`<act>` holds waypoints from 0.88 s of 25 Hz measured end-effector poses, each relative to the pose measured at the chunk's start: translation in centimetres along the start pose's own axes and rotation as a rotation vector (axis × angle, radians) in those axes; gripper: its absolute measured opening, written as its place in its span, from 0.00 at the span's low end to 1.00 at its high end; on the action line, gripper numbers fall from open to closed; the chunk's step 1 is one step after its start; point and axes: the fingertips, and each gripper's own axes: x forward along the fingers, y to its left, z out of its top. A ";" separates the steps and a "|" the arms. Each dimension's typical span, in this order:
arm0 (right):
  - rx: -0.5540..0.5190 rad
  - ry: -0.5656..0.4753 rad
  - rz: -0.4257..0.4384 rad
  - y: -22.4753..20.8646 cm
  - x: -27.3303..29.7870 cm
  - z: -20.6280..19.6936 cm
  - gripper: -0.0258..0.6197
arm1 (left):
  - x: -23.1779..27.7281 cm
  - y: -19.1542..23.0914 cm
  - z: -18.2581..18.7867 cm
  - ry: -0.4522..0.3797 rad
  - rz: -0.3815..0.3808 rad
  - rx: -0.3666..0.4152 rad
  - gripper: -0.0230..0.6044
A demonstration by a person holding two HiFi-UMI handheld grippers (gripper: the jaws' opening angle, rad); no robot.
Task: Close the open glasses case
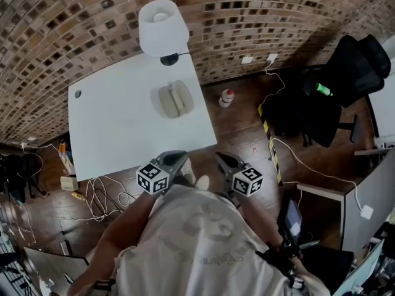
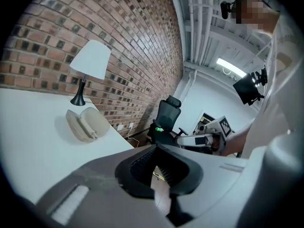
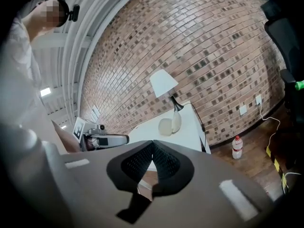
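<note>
The beige glasses case (image 1: 175, 99) lies open on the white table (image 1: 111, 128), its two halves spread side by side just in front of the lamp. It also shows in the left gripper view as the case (image 2: 85, 124) and in the right gripper view as the case (image 3: 170, 124). My left gripper (image 1: 175, 160) and right gripper (image 1: 224, 161) hover by the table's near edge, close to my body and well short of the case. The left gripper (image 2: 154, 151) is shut with nothing in it. So is the right gripper (image 3: 153, 144).
A white-shaded lamp (image 1: 162, 28) stands at the table's far edge against the brick wall (image 1: 74, 23). A bottle (image 1: 227, 97) stands on the wooden floor right of the table, a black office chair (image 1: 345, 73) farther right. Cables (image 1: 102, 193) lie on the floor at left.
</note>
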 end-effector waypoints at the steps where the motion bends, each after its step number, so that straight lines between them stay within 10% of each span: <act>1: -0.002 0.008 -0.001 0.1 0.4 0.0 0.05 | 0.2 0.4 -0.3 0.005 -0.002 -0.010 0.04; 22: -0.105 0.120 -0.053 -1.8 8.4 5.4 0.05 | 2.8 8.1 6.6 -0.055 -0.105 -0.005 0.04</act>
